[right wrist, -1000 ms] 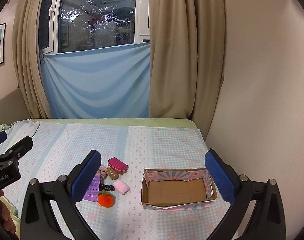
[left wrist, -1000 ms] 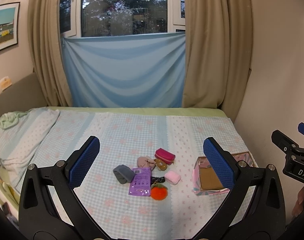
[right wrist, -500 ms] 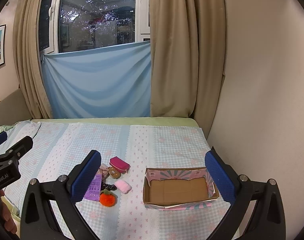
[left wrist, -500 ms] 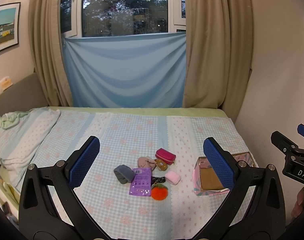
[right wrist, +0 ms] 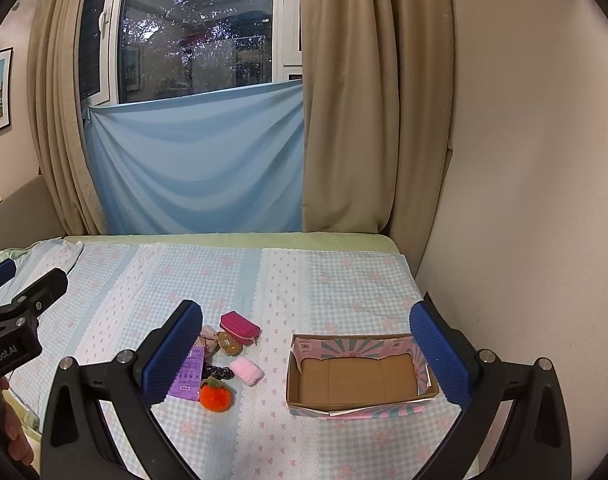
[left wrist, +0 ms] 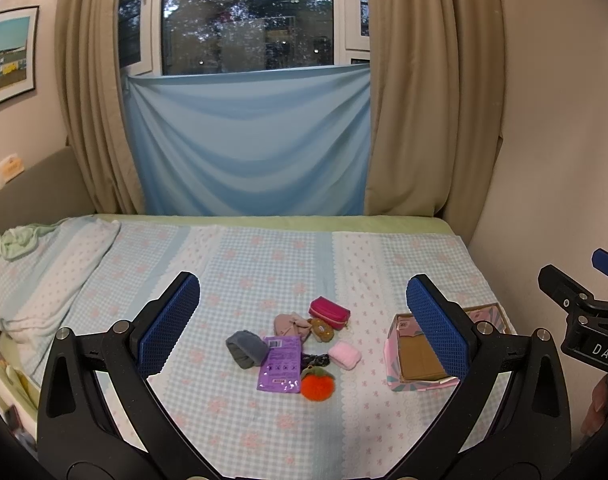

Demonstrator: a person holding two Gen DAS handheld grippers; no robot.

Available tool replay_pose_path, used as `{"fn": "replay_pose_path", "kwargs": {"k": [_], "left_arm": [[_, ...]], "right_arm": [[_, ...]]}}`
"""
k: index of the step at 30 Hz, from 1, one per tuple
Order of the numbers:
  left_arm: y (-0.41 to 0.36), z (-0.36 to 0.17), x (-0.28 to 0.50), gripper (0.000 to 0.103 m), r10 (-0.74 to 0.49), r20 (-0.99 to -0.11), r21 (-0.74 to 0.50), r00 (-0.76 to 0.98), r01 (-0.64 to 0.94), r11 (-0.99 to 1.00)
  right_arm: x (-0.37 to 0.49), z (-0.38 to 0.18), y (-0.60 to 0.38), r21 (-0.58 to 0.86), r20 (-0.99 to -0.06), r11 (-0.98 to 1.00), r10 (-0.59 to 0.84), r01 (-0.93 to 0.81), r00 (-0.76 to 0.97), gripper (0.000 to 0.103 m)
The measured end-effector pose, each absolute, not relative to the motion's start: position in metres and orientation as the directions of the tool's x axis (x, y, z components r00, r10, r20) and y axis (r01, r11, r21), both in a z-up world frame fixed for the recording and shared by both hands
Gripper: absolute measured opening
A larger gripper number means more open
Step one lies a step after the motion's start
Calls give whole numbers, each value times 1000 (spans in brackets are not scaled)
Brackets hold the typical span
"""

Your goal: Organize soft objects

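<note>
While both claws hang above the bed (left wrist: pixel 264 264), we see its blue-checked sheet backed by beige curtains (left wrist: pixel 416 100), a blue cloth (left wrist: pixel 248 144) across the window and a rumpled pillow (left wrist: pixel 36 268) at left. Nothing blocks the soft pile mid-bed: grey roll (left wrist: pixel 246 348), purple packet (left wrist: pixel 281 363), orange pompom (left wrist: pixel 318 383), pink puff (left wrist: pixel 345 354), magenta pouch (left wrist: pixel 329 312), beige plush (left wrist: pixel 290 324), brown plush (left wrist: pixel 323 330) and a dark scrunchie (left wrist: pixel 314 359), all touching or just beside each other. Left claw (left wrist: pixel 304 320) spread wide, gripping nothing, touching nothing. Right claw (right wrist: pixel 306 354) likewise wide apart and empty; in its own view its left finger (right wrist: pixel 172 354) partly covers the purple packet (right wrist: pixel 187 376). Cardboard box (right wrist: pixel 360 400) sits right of the pile, apart from it, near the wall; its brown floor is bare, patterned pink flaps folded inside. Pompom (right wrist: pixel 215 394) and pink puff (right wrist: pixel 246 372) lie closest to the box.
</note>
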State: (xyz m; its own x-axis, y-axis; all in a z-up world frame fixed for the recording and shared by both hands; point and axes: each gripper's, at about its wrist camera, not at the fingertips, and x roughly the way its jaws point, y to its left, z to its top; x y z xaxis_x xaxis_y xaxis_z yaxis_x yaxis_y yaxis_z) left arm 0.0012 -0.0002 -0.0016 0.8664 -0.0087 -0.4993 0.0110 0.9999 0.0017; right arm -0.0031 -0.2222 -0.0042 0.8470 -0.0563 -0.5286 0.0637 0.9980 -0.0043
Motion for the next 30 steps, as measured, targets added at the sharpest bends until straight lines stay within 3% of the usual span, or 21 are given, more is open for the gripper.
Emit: {"fn": "replay_pose_path", "kwargs": {"k": [19,30], "left_arm": [[-4,-1,4,103,-11,-504,4,864,15,1000],[-5,-10,20,103,22,-546,-32,838,-47,998]], "right_arm": [[-2,-5,-223,-6,-530,998,-55,62,846,103],[27,-7,-236,-27,-590,999,1,-21,807,103]]}}
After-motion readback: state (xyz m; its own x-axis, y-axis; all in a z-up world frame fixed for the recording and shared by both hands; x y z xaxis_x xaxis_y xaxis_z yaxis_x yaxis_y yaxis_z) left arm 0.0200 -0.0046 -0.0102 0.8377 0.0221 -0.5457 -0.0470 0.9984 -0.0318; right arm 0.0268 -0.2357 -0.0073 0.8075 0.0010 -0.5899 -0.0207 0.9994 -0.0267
